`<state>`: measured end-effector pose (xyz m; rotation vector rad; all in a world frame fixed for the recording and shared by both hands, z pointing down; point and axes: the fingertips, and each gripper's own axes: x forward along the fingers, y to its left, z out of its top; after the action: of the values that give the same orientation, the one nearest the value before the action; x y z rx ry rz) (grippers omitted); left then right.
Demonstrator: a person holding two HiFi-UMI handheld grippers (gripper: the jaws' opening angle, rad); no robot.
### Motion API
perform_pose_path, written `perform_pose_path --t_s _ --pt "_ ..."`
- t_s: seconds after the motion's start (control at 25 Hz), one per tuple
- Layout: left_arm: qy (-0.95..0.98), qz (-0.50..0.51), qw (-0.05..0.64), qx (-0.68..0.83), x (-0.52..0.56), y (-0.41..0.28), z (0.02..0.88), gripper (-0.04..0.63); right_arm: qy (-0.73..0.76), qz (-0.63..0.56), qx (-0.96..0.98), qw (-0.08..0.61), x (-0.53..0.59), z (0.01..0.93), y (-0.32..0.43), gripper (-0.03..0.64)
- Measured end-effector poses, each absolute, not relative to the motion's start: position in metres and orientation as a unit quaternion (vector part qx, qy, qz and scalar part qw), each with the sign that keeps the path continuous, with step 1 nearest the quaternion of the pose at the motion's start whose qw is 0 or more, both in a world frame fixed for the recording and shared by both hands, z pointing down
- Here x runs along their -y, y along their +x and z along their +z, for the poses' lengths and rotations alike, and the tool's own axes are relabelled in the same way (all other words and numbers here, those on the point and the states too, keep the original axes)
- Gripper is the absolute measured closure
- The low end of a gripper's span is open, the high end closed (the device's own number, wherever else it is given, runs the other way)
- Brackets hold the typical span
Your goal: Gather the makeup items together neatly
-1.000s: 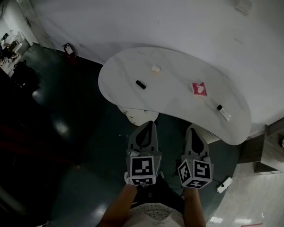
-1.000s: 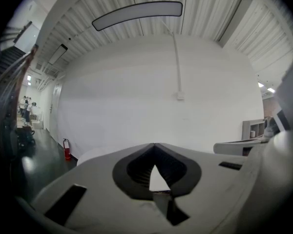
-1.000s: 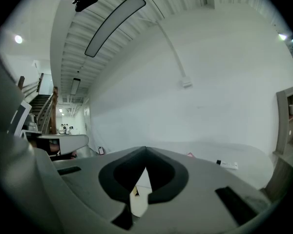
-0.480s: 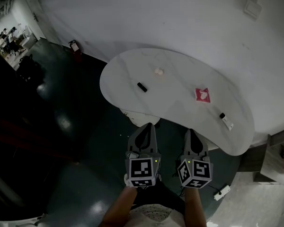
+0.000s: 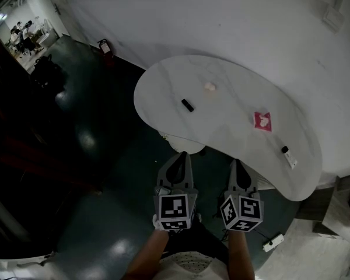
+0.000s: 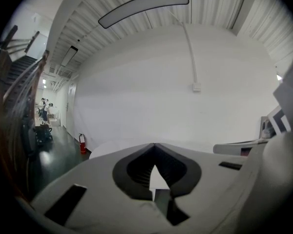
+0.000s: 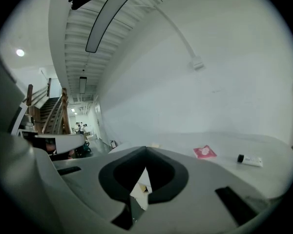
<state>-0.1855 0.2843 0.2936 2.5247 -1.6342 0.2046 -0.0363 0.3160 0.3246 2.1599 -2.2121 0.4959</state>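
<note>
While the left gripper (image 5: pixel 178 156) and right gripper (image 5: pixel 238 163) hang side by side over the dark floor (image 5: pixel 105 174), short of the near edge of the table (image 5: pixel 233 101), no makeup item is within reach. Both pairs of jaws are closed tip to tip with nothing between them, as each gripper view confirms. The step in hand is judged to be the approach; gathering has not begun.

Method. Both grippers should be carried forward over the near edge and the jaws parted before descent, not at the surface. A sensible gathering spot is the bare middle of the table. The outliers need the longest carry: the left gripper suits the black stick (image 5: pixel 188 105) toward the left end, and the right gripper suits the white tube (image 5: pixel 289 157) close to the near edge at the right end. Each should be pinched across its narrow width so that it does not roll. The flat pink packet (image 5: pixel 262 121), right of the middle, probably offers little to pinch, so an edge grip or a gentle push may serve better. The pale puff (image 5: pixel 209 87), nearer the far edge just beyond the stick, is too small to name with confidence and may be a sponge. A light grip is advised.

Count. One table; two grippers; four makeup items, all lying apart: one stick, one puff, one packet, one tube with a black cap.
</note>
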Motion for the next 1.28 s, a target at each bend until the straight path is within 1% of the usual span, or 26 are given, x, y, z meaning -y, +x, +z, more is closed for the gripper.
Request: perform_pose_path --t_s 0.24,0.6,1.0,1.28 --pt "0.841 0.066 0.067 0.533 -0.254 -0.178 0.299 0.558 0.69 0.156 0.707 0.011 -0.285 0.328 -0.036 0.62" --pt "0.845 0.067 0.071 0.525 -0.181 -0.178 0.303 0.558 0.687 0.156 0.709 0.017 -0.21 0.33 -0.045 0.62" --pt "0.849 0.068 0.096 0.516 -0.099 -0.181 0.311 0.559 0.686 0.159 0.708 0.044 -0.131 0.336 -0.053 0.62" --pt "0.853 0.075 0.101 0.507 -0.051 -0.183 0.319 0.559 0.687 0.157 0.707 0.056 -0.082 0.342 -0.062 0.618"
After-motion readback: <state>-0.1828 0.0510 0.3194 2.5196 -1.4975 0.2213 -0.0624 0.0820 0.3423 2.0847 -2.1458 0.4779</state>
